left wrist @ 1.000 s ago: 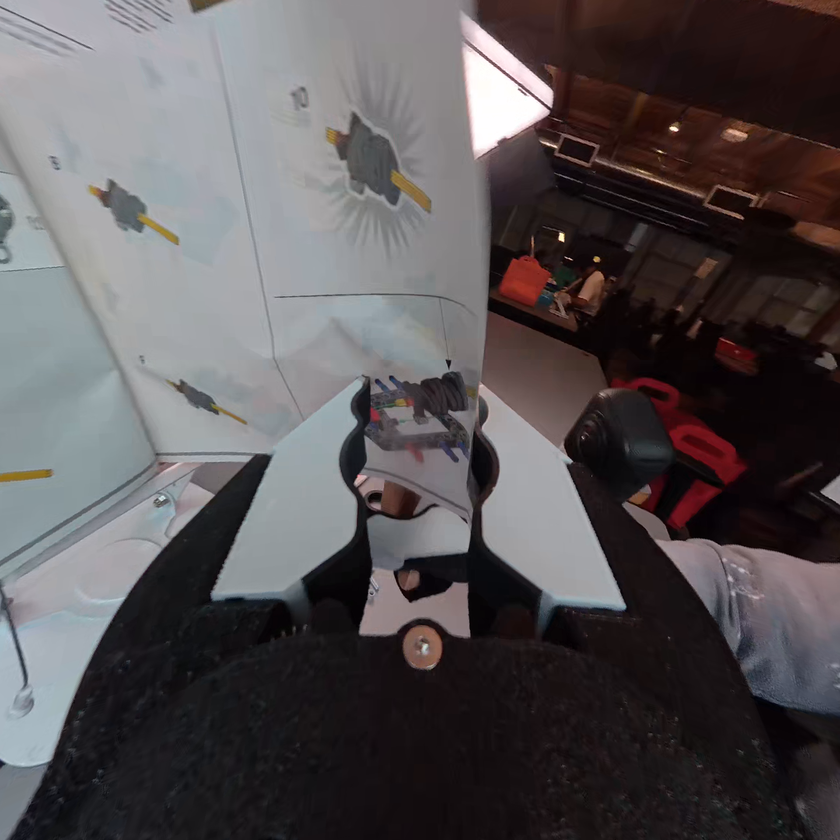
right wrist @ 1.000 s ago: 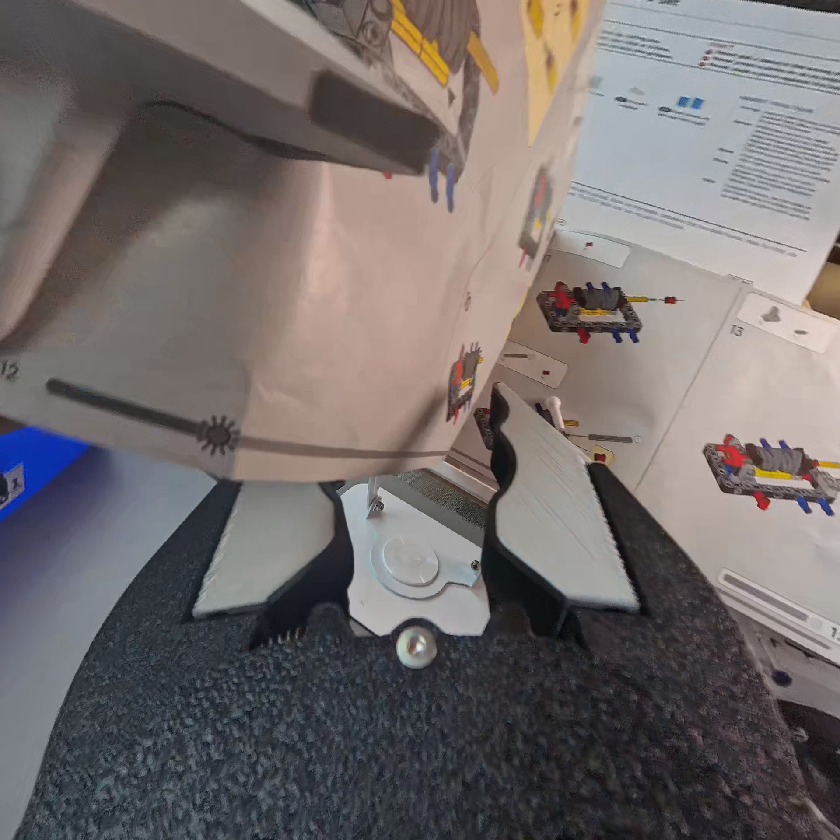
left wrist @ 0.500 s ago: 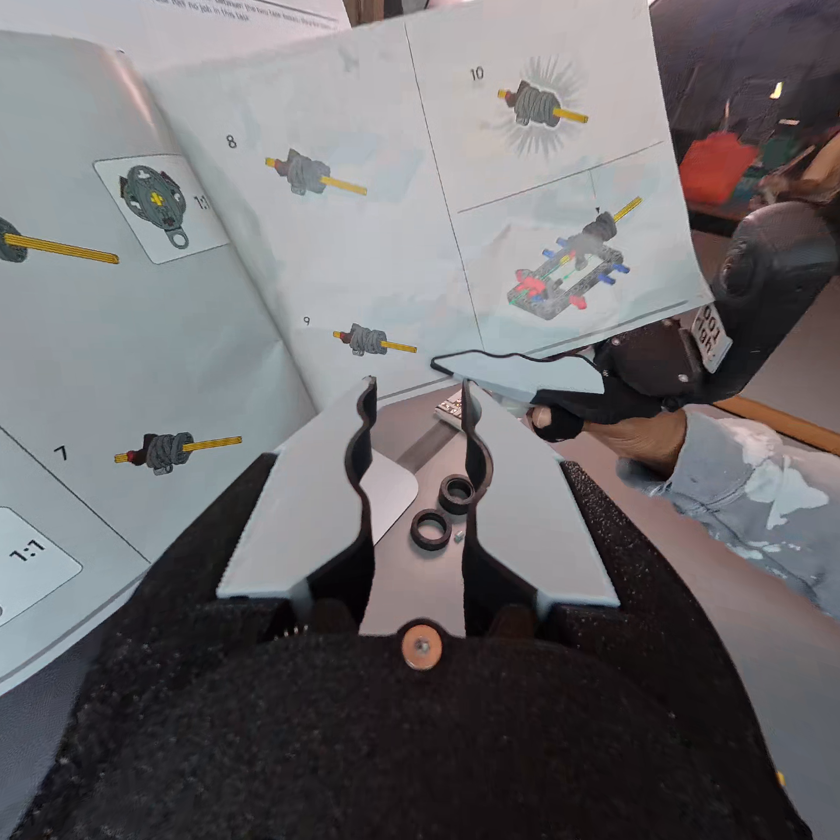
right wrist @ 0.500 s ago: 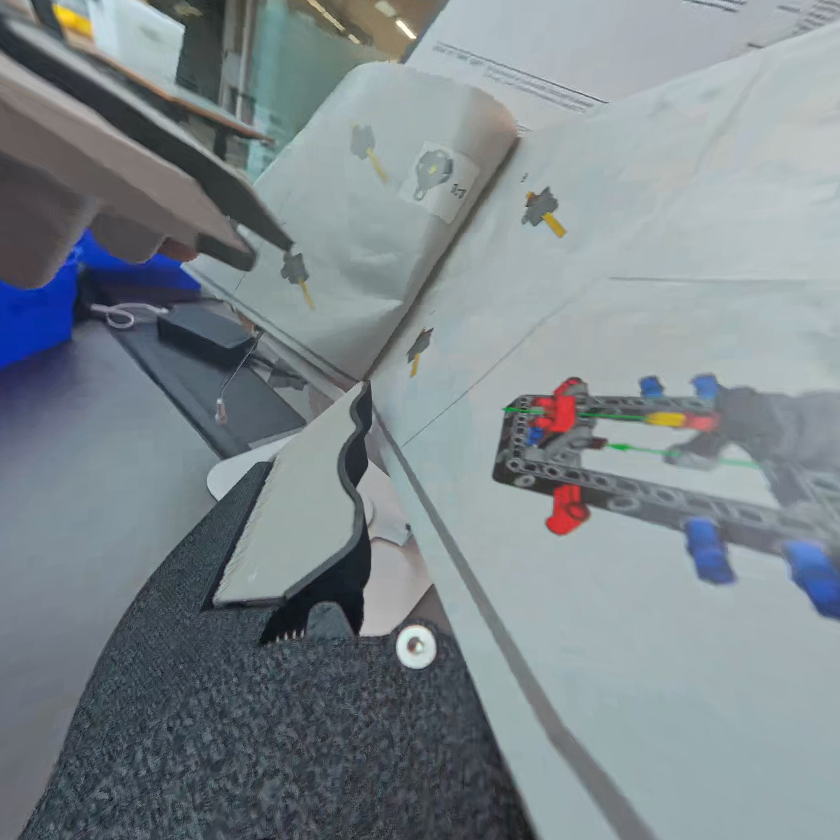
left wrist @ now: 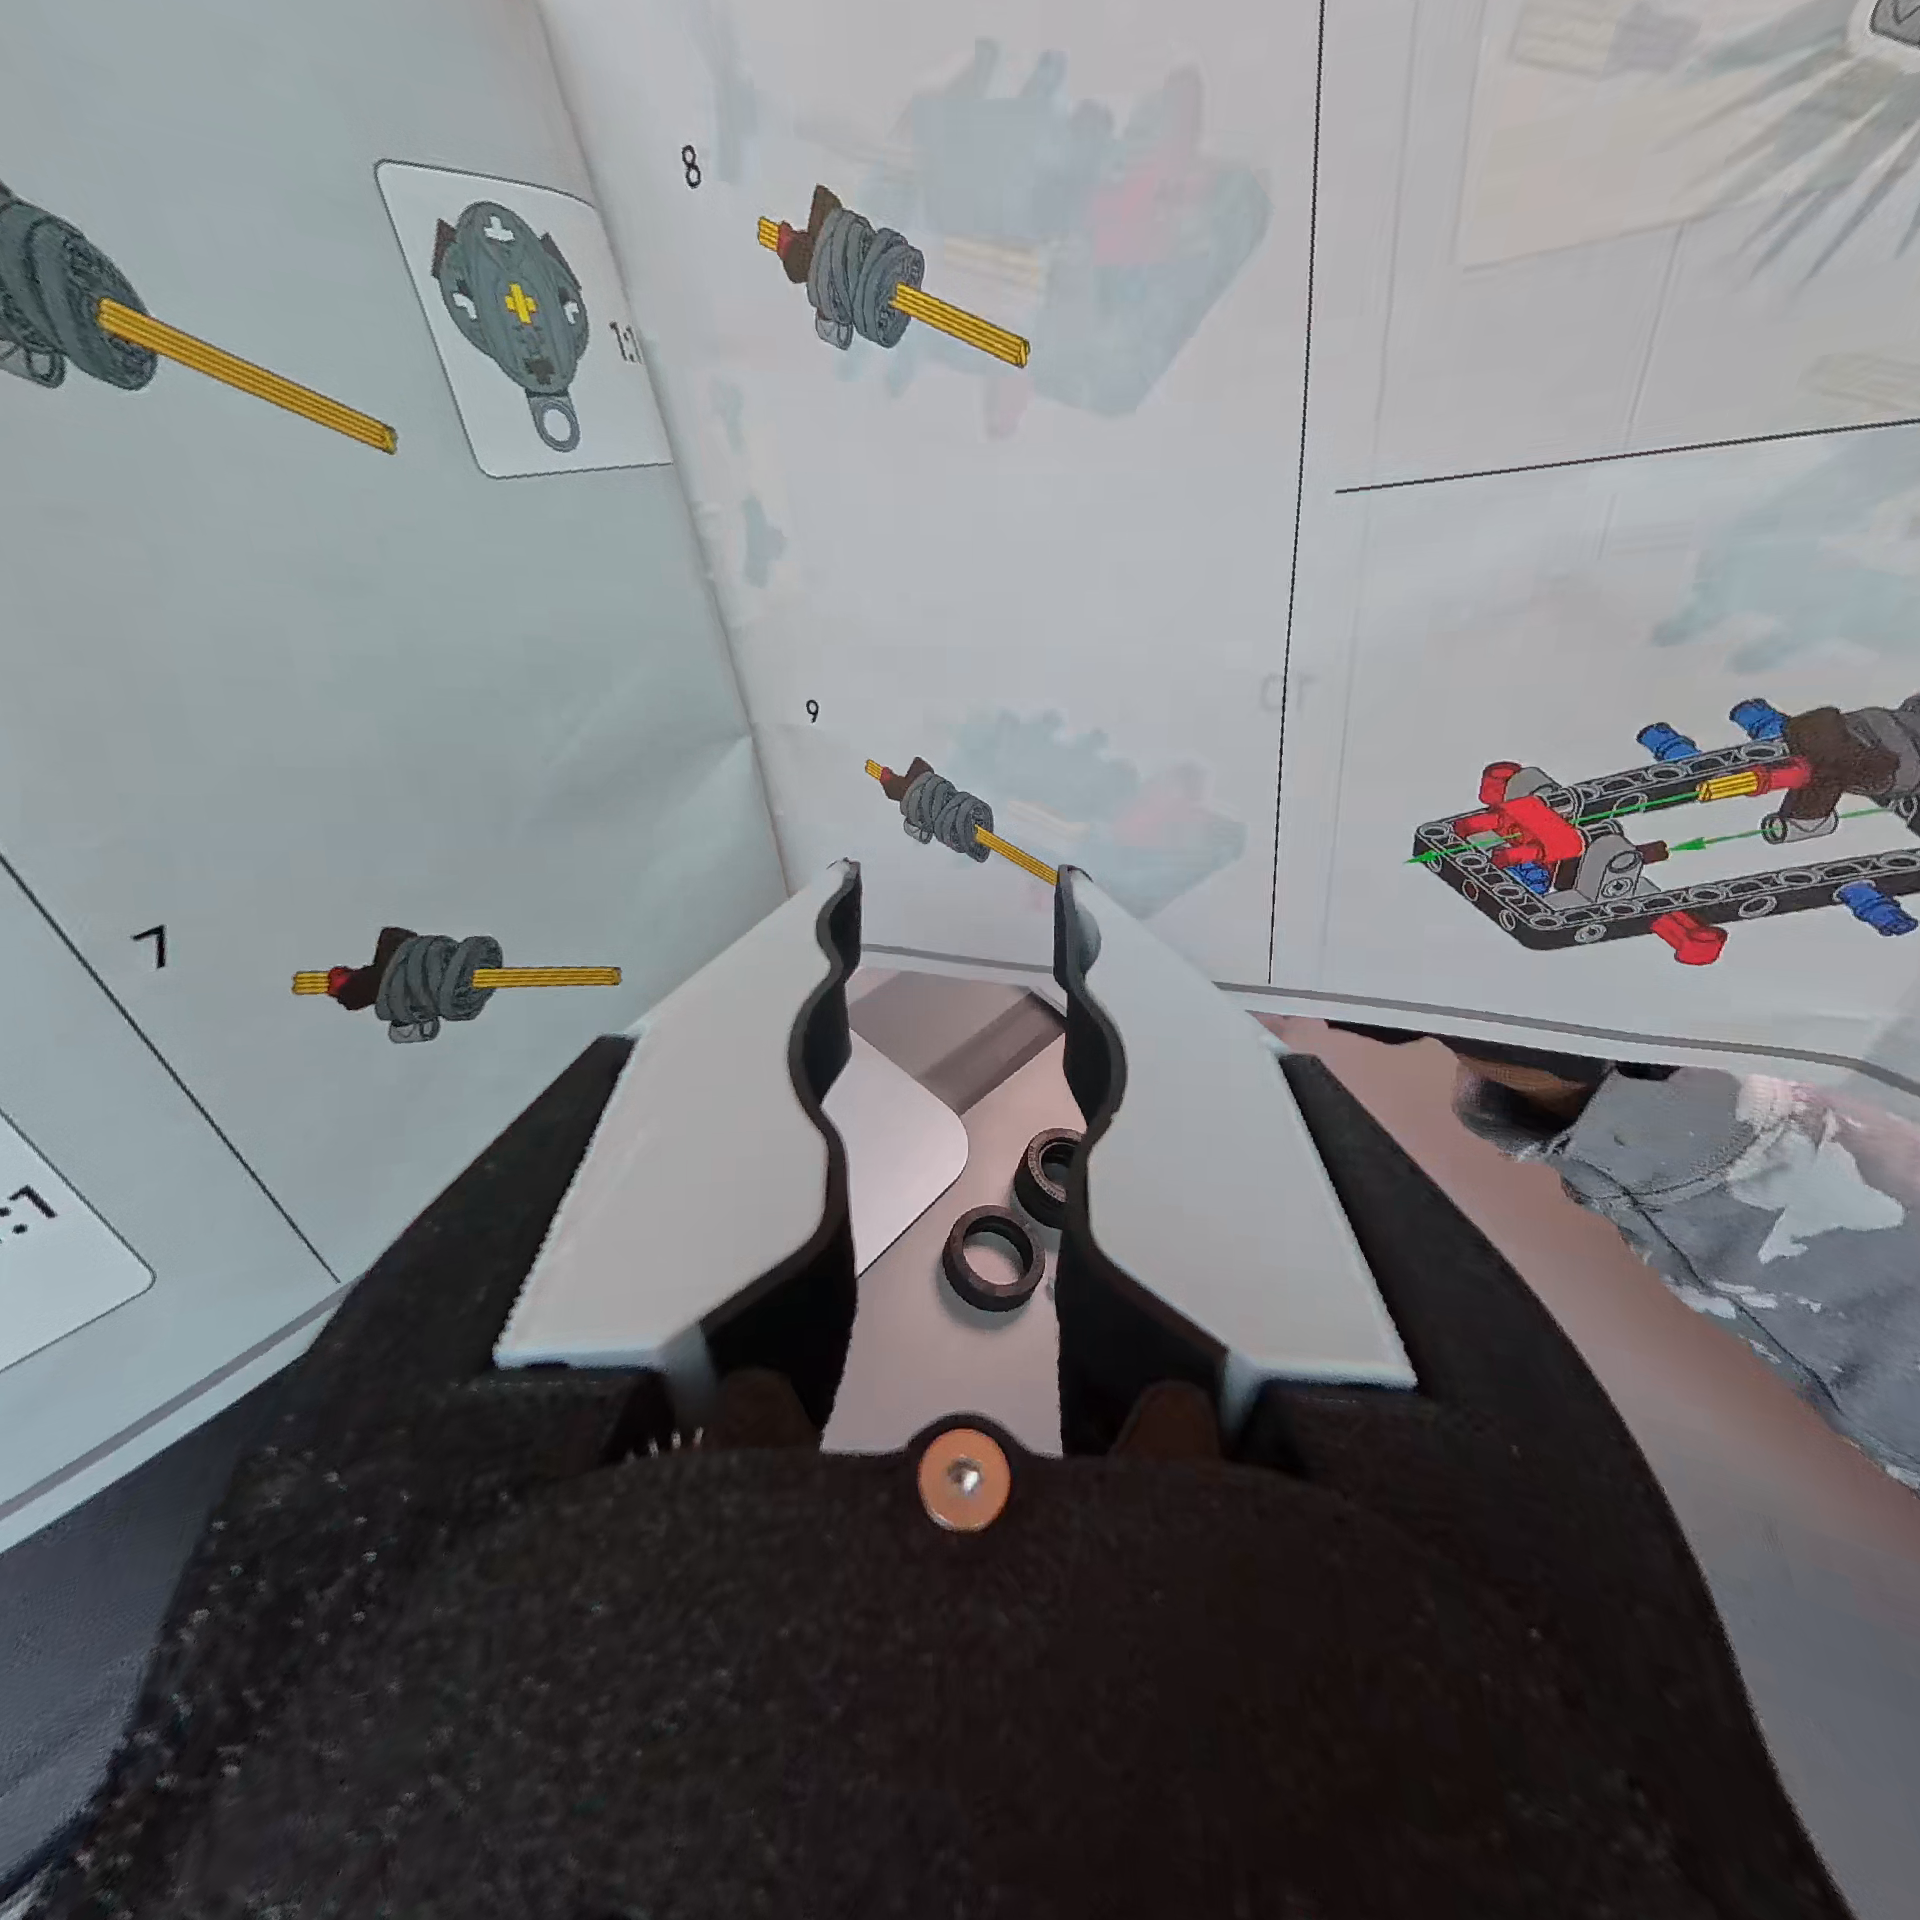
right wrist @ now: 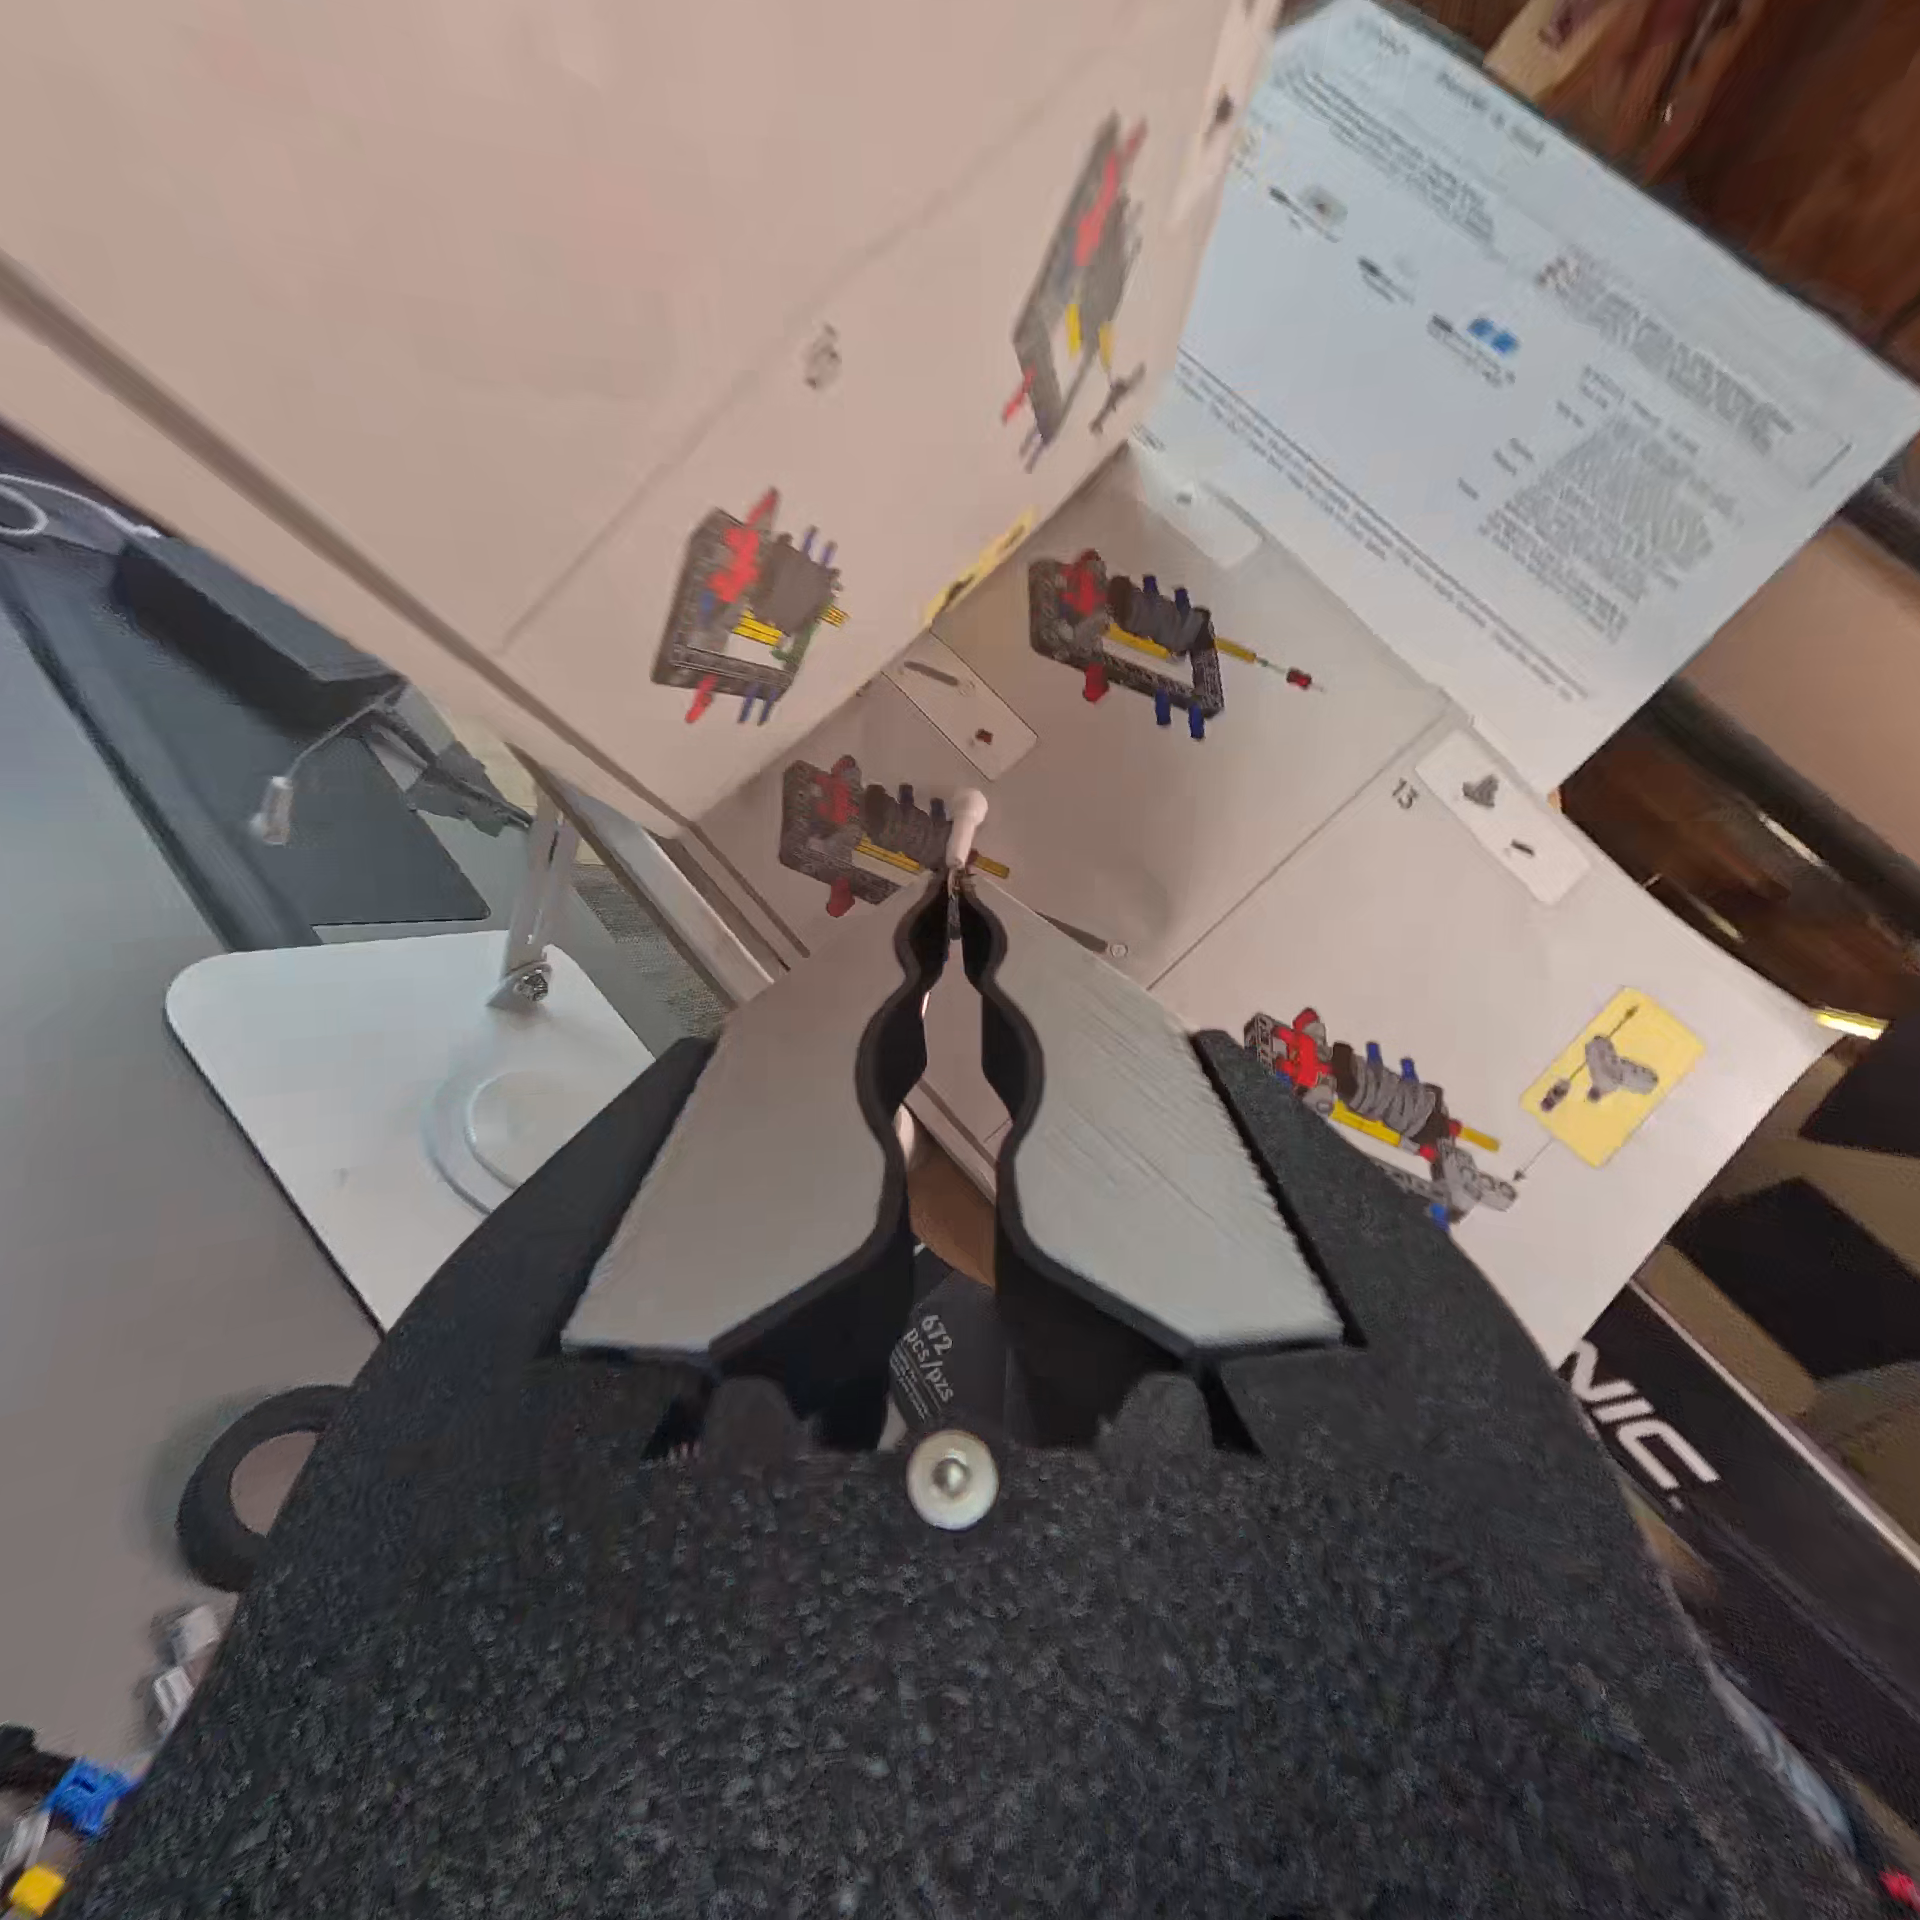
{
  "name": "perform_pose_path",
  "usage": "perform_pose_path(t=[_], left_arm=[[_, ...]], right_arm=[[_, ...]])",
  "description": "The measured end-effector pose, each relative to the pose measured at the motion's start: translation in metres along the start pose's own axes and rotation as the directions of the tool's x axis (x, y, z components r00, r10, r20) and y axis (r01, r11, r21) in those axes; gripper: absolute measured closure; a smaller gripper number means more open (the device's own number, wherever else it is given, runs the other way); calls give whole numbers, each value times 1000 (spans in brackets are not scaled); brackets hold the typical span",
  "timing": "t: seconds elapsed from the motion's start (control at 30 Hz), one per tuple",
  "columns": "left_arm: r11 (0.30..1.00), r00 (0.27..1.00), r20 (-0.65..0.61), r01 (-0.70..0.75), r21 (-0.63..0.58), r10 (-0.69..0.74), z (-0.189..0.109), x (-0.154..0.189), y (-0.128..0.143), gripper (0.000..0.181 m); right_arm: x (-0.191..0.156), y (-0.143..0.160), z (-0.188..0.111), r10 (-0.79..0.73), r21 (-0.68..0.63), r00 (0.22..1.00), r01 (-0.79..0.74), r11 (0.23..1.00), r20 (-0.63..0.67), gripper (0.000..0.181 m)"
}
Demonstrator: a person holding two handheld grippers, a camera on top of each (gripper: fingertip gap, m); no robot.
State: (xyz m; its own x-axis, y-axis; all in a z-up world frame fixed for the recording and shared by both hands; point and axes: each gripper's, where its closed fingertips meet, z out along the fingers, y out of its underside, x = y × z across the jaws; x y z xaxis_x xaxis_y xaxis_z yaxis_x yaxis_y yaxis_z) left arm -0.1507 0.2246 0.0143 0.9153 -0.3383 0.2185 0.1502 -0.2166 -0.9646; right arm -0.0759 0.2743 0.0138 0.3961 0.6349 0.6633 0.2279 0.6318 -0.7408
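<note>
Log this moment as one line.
left gripper: open, at booklet edge | rings: under it | right gripper: shut, tips at booklet

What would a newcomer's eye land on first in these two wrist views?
The open building-instruction booklet fills the left wrist view, its pages showing coloured brick-assembly drawings just beyond the open left tool. Two small black rubber tyres lie on the grey table between its fingers. In the right wrist view, the right tool is pinched shut at the booklet's lower page.
</note>
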Motion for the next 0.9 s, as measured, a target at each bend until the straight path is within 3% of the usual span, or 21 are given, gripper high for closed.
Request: perform_pose_path(t=[0.1,0.2,0.27,0.37,0.5,0.6,0.73,0.9], left_arm=[[1000,1000,13,-21,-4,21,4,0,-3,145],[998,998,27,-60,-3,60,13,2,-9,146],[995,995,31,-96,-7,96,20,6,-15,148],[980,980,47,-194,-34,195,33,13,-22,149],[920,915,109,-376,-113,388,58,12,-29,151],[866,858,150,-461,-196,491,77,4,-28,152],[826,813,214,-468,-314,542,93,-15,-24,159],[823,798,243,-472,-318,551,95,-25,-28,176]], right_arm=[[3,21,28,115,-106,993,-114,988,1,160],[0,28,53,39,-168,999,-41,985,-12,163],[-1,33,59,-7,-201,999,0,980,-35,179],[2,34,53,189,-166,977,-204,965,-103,181],[11,38,45,560,-61,810,-576,815,-173,180],[20,44,39,752,37,631,-761,648,-189,180],[33,59,24,859,123,469,-858,498,-207,181],[33,87,1,921,188,336,-909,372,-197,178]])
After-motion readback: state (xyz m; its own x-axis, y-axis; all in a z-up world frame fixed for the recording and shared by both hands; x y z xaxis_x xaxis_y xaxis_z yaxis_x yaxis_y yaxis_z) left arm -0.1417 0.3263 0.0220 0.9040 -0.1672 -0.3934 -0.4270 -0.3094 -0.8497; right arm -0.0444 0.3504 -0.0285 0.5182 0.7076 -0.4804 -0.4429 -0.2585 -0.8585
